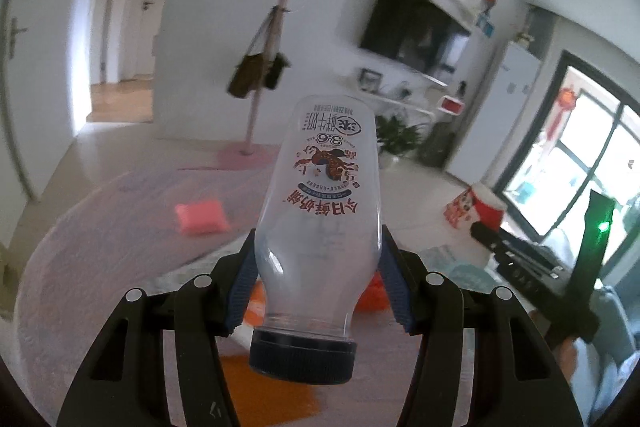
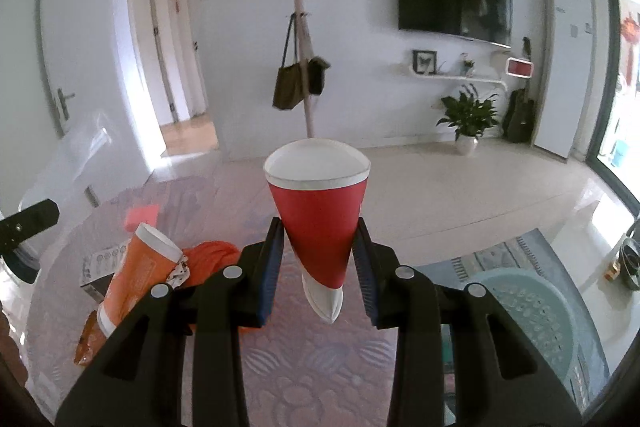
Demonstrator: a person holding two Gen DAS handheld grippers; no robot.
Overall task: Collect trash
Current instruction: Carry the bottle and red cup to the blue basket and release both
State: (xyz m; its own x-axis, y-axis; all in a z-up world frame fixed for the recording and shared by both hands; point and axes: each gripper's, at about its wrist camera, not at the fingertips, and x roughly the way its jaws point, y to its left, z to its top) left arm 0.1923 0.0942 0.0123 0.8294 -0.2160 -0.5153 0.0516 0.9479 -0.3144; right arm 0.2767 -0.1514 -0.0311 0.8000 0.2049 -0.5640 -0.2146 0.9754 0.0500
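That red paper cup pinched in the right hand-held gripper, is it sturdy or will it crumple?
Probably crumples easily: the red paper cup already looks squashed to a point at its base. It looks empty, so likely very light. The right hand-held gripper pinches its narrowing lower part, so it might slip.

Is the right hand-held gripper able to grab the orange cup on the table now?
Probably not yet. The right hand-held gripper is already squeezing a red paper cup, so it has no room for the orange cup lying off to its left.
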